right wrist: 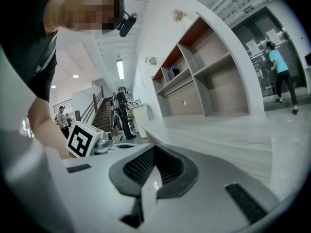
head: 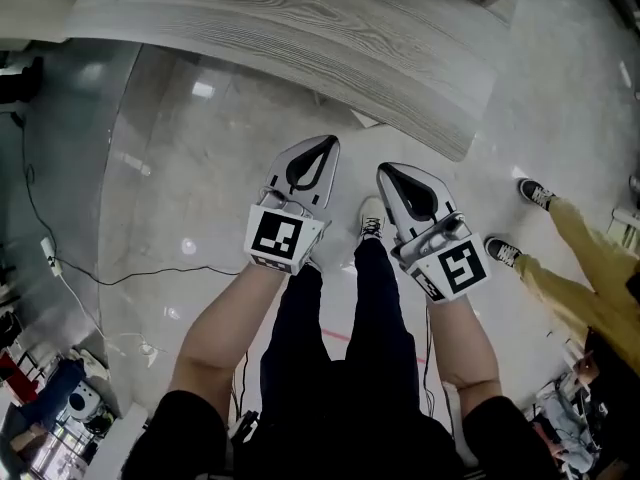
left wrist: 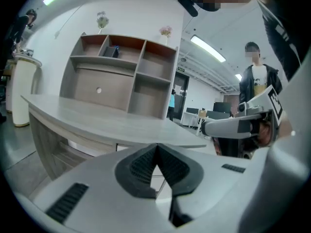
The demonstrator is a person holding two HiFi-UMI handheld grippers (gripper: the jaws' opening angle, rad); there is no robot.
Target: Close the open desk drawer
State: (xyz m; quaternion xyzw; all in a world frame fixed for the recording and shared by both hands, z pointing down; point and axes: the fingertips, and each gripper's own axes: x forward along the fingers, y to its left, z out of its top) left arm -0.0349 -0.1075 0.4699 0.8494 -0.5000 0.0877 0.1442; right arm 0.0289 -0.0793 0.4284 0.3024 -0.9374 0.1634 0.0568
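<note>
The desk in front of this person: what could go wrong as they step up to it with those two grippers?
1. A thin cable trails across the glossy floor on the person's left; a step there could snag it.
2. A bystander's shoes stand close on the right; a swing of the right gripper might hit that person.
3. The head view hides what lies under the desk top, so the left gripper, shut like the right, might knock its edge.

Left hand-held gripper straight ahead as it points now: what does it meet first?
Probably the desk's front edge, about level with the left hand-held gripper's shut tips; it could slip just under. Depth is unclear.
</note>
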